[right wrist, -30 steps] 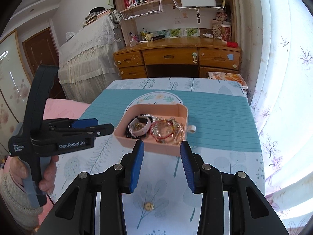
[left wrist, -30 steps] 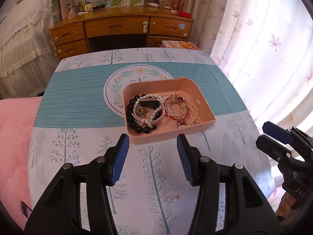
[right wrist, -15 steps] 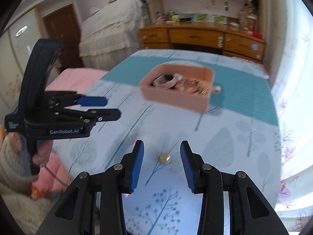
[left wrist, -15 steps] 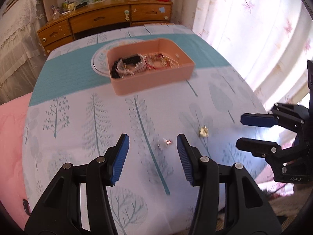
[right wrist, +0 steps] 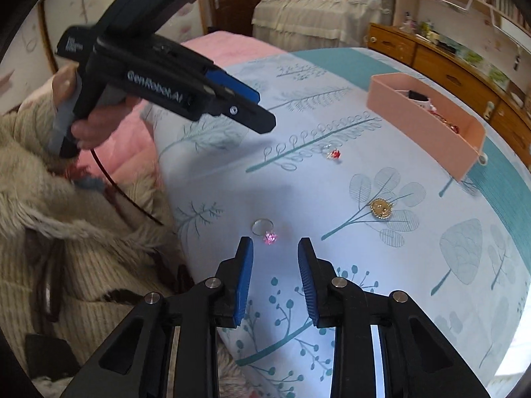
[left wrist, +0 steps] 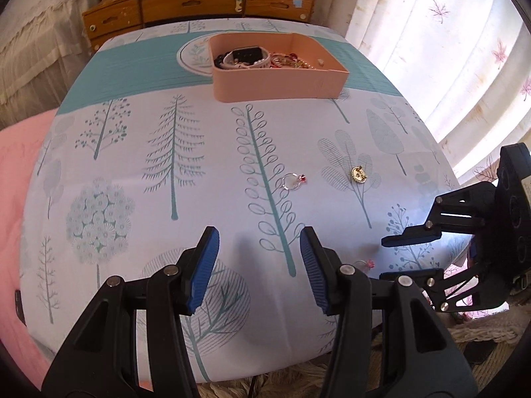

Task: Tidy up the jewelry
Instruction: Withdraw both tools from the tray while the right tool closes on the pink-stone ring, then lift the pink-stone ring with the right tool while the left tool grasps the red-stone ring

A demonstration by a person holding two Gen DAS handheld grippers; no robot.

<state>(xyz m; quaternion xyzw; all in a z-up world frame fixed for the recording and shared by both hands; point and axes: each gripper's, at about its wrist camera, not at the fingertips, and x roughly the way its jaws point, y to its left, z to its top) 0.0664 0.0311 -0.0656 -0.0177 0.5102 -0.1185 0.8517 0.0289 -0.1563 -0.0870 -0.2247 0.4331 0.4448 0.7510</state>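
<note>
A pink tray (left wrist: 282, 83) filled with bracelets stands at the far middle of the table; it also shows in the right wrist view (right wrist: 428, 126). Three loose pieces lie on the cloth: a ring with a red stone (left wrist: 293, 180) (right wrist: 333, 153), a gold round piece (left wrist: 358, 174) (right wrist: 381, 209), and a ring with a pink stone (right wrist: 265, 232) (left wrist: 364, 264). My left gripper (left wrist: 259, 265) is open and empty above the near cloth. My right gripper (right wrist: 275, 275) is open and empty, its fingertips just short of the pink-stone ring.
The table carries a tree-print cloth (left wrist: 166, 165) with a teal band. A wooden desk (left wrist: 199, 3) stands behind it, curtains (left wrist: 448, 49) to the right, a pink bed (right wrist: 232, 43) to the left. The table's near edge lies just under both grippers.
Both grippers have pulled back from the tray toward the near edge and dropped lower. The right gripper has swung left to face the pink-stone ring. The loose pieces have not moved.
</note>
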